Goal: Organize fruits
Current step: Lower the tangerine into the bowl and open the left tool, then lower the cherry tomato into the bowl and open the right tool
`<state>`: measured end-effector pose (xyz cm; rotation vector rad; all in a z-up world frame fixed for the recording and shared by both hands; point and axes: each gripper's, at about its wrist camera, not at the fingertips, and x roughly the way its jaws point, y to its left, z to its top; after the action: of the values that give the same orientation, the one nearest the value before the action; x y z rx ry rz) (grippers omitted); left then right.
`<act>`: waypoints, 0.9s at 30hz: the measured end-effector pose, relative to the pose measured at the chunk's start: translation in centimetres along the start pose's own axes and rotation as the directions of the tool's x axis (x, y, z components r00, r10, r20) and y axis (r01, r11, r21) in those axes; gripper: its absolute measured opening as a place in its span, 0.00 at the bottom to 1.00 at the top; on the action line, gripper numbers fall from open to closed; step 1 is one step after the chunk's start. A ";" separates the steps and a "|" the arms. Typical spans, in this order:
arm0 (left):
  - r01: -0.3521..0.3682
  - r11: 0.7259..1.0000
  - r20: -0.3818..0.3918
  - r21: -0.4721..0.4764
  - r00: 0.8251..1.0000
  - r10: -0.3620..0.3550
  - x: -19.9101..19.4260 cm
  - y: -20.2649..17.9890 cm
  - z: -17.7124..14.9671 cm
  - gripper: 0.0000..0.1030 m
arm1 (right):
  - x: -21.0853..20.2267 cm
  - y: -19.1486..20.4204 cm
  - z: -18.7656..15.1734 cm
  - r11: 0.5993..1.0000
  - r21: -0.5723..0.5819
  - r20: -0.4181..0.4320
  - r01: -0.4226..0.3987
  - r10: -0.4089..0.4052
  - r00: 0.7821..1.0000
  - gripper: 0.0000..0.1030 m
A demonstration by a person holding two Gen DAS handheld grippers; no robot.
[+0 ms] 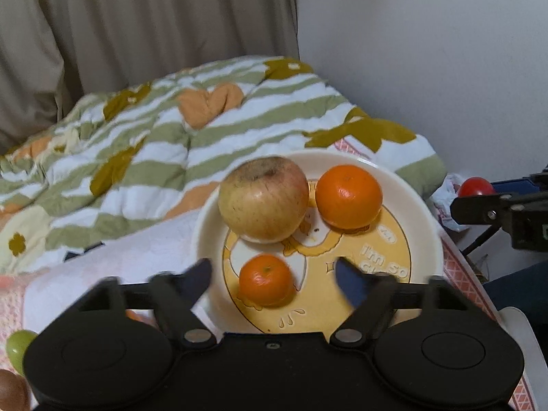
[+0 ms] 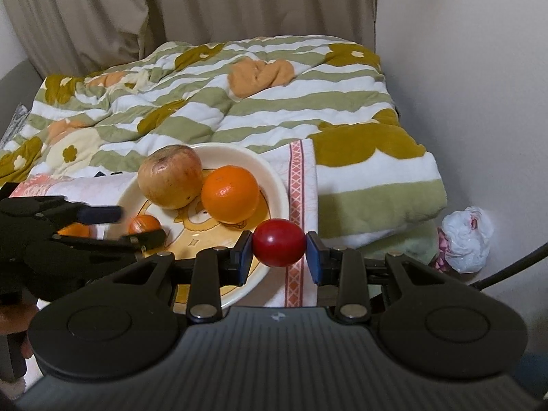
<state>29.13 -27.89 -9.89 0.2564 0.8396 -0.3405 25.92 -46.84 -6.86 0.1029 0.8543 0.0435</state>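
Note:
A cream plate (image 1: 424, 219) with a yellow cartoon print holds an apple (image 1: 263, 198), a large orange (image 1: 348, 196) and a small orange (image 1: 266, 281). My left gripper (image 1: 272, 275) is open, its fingers either side of the small orange, which rests on the plate. In the right wrist view my right gripper (image 2: 279, 250) is shut on a red fruit (image 2: 279, 242), held just off the plate's (image 2: 274, 185) right rim. The apple (image 2: 170, 176), large orange (image 2: 229, 194) and small orange (image 2: 144, 224) show there too, with the left gripper (image 2: 116, 226) at the plate's left.
The plate sits on a pink-and-white cloth (image 2: 298, 178) on a bed with a green striped quilt (image 2: 212, 102). A green fruit (image 1: 19, 346) and a brown one (image 1: 10, 390) lie at the lower left. Another orange (image 2: 73, 230) lies left of the plate. A crumpled plastic bag (image 2: 467, 239) sits by the wall.

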 end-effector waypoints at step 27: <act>-0.136 0.970 0.017 -0.201 0.990 0.142 -7.5 4.8 -3.1 0.97 | 5.2 6.2 0.2 0.974 -0.158 -0.051 -0.165 0.159 0.986 0.47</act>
<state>24.25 -21.01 -5.76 0.1214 0.8139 -0.1275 29.53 -40.29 -9.95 0.0192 0.8761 0.2683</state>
